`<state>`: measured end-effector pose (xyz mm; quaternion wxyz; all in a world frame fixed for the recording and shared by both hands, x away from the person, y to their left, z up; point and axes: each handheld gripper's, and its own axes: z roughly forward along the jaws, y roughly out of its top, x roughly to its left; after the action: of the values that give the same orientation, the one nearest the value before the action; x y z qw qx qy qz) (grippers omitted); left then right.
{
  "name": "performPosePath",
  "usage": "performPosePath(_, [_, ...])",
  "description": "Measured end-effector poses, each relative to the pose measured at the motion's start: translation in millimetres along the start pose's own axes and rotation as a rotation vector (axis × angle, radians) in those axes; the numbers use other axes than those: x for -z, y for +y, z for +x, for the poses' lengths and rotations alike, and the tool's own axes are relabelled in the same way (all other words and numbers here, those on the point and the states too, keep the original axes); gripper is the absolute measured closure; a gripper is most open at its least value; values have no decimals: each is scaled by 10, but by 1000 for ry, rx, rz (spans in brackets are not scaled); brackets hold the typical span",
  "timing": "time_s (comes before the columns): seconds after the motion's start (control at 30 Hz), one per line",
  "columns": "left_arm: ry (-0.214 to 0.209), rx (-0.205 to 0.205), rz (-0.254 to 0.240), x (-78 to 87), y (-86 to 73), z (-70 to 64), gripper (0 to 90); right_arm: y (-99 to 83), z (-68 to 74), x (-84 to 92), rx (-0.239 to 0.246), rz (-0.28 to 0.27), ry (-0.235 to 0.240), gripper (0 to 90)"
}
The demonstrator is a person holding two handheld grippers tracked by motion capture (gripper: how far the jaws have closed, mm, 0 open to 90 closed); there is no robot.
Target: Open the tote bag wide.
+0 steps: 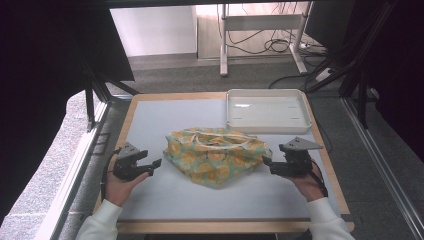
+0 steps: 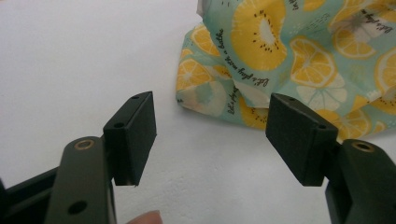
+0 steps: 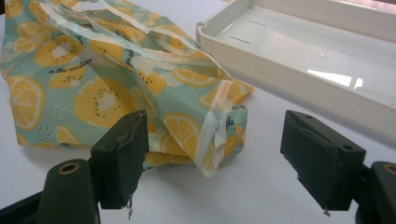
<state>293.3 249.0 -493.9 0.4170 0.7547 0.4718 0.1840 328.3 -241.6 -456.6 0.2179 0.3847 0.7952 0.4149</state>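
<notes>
Tools flanked a crumpled fruit-print bag, both with jaws apart.

Left tool [image 1: 156,163] and right tool [image 1: 266,162] sat on either side of the bag [image 1: 216,155] at mid-worktop [image 1: 150,115], jaws spread and holding nothing, each just short of the cloth. Loose folds and a handle loop [image 3: 140,21] could slip or bunch if only one layer was pinched. A white tray [image 1: 306,107] stood just beyond the bag at far right, crowding any lift that way.

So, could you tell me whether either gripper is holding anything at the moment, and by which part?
Nothing is held: the left gripper and right gripper stand open beside the crumpled teal fruit-print fabric bag.
</notes>
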Motion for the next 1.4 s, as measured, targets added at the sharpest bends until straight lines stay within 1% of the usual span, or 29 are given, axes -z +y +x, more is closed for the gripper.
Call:
performPosePath(0.03, [-16,10,-7,13,19,-6,347,5,-3,9,-3,-5,2,235])
performPosePath(0.13, [-13,5,-22,35,92,-32,348,9,-7,20,-8,-10,4,235])
performPosePath(0.23, [-16,0,-28,35,163,-50,346,5,-9,17,-8,-5,-3,235])
performPosePath(0.27, [-16,0,-28,35,163,-50,346,5,-9,17,-8,-5,-3,235])
performPosePath(0.37, [-18,-12,-36,36,251,-69,344,2,-22,12,-19,-4,-8,235])
performPosePath(0.43, [-18,-14,-36,35,272,-69,344,2,-24,11,-23,-5,-7,235])
performPosePath(0.47, [-22,-12,-40,32,314,-66,345,3,-23,7,-27,-6,-7,235])
performPosePath(0.5, [-22,-12,-40,32,314,-66,345,3,-23,7,-27,-6,-7,235])
performPosePath(0.53, [-23,-18,-36,24,358,-66,345,4,-19,0,-25,-4,-8,235])
performPosePath(0.57, [-23,-18,-36,24,358,-66,345,4,-19,0,-25,-4,-8,235])
performPosePath(0.6, [-28,-20,-36,13,402,-68,345,4,-14,-7,-22,0,-7,235])
performPosePath(0.63, [-28,-20,-36,13,402,-68,345,4,-14,-7,-22,0,-7,235])
performPosePath(0.7, [-31,-19,-36,-1,458,-61,346,3,-9,-11,-23,2,-4,235])
performPosePath(0.83, [-34,-20,-37,-3,510,-58,348,6,-6,-2,-28,-5,0,236])
performPosePath(0.93, [-43,-24,-40,-19,592,-64,348,15,-15,14,-33,-11,0,237])
performPosePath(0.97, [-43,-24,-40,-19,592,-64,347,18,-22,20,-37,-14,1,238])
performPosePath(1.0, [-43,-28,-37,-45,638,-64,346,19,-28,26,-39,-15,0,238])
performPosePath(1.03, [-43,-28,-37,-45,638,-64,346,19,-28,26,-39,-15,0,238])
performPosePath(1.07, [-50,-25,-37,-71,677,-59,345,16,-31,29,-39,-12,-2,240])
performPosePath(1.2, [-56,-24,-38,-105,712,-57,345,13,-29,28,-37,-5,3,260])
performPosePath(1.23, [-55,-32,-31,-121,716,-59,346,12,-21,24,-33,-3,7,267])
performPosePath(1.4, [-45,-41,-26,-136,713,-60,347,8,-15,15,-28,0,4,267])
